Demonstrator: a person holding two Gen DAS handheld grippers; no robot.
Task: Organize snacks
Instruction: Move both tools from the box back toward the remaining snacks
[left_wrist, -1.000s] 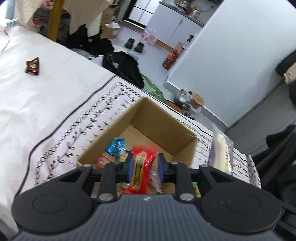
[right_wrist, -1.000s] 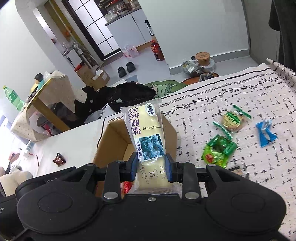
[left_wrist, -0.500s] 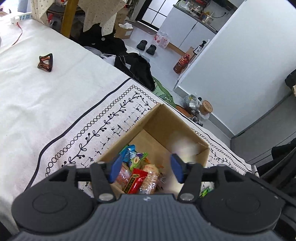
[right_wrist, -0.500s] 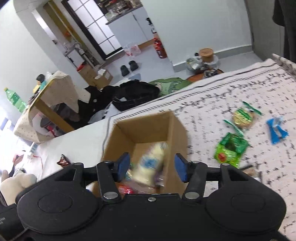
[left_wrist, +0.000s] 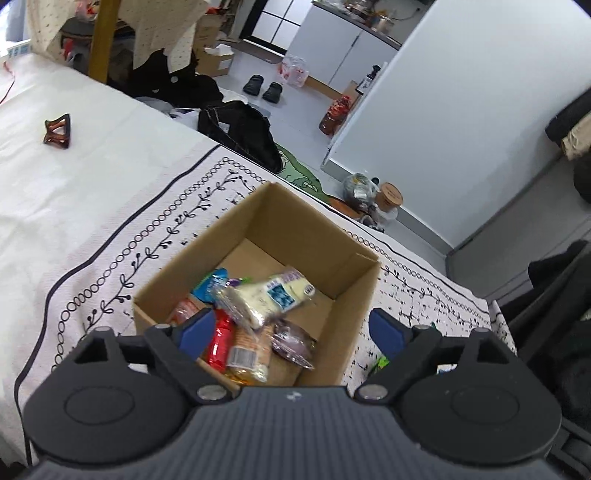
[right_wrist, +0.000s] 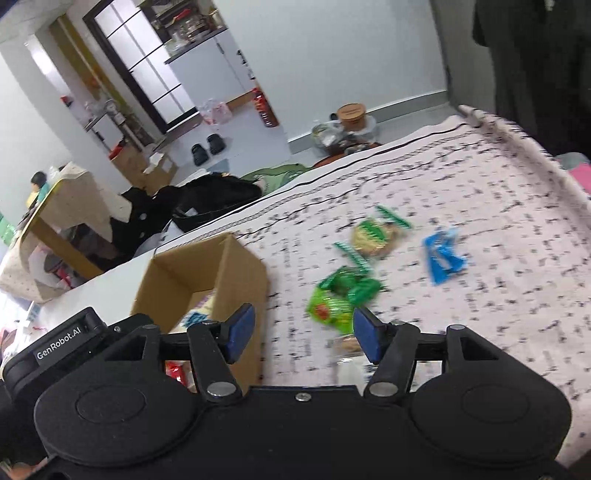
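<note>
An open cardboard box (left_wrist: 334, 254) stands on the patterned cloth and holds several snacks: a pale cake pack with a blue label (left_wrist: 275, 295), a red pack (left_wrist: 221, 341) and others. My left gripper (left_wrist: 291, 330) is open and empty above the box's near side. In the right wrist view the box (right_wrist: 240, 273) is at the left. My right gripper (right_wrist: 299, 332) is open and empty, to the right of the box. A green pack (right_wrist: 341, 295), a round biscuit pack (right_wrist: 373, 234) and a blue pack (right_wrist: 443, 256) lie on the cloth beyond it.
A brown hair clip (left_wrist: 57, 133) lies on the white sheet far left. The bed's far edge drops to a floor with a black bag (left_wrist: 240, 129), slippers and jars. A dark garment hangs at the right (right_wrist: 535, 74).
Both grippers opened and let go: the red pack and the pale cake pack dropped into the box. The right gripper has swung right toward the loose snacks.
</note>
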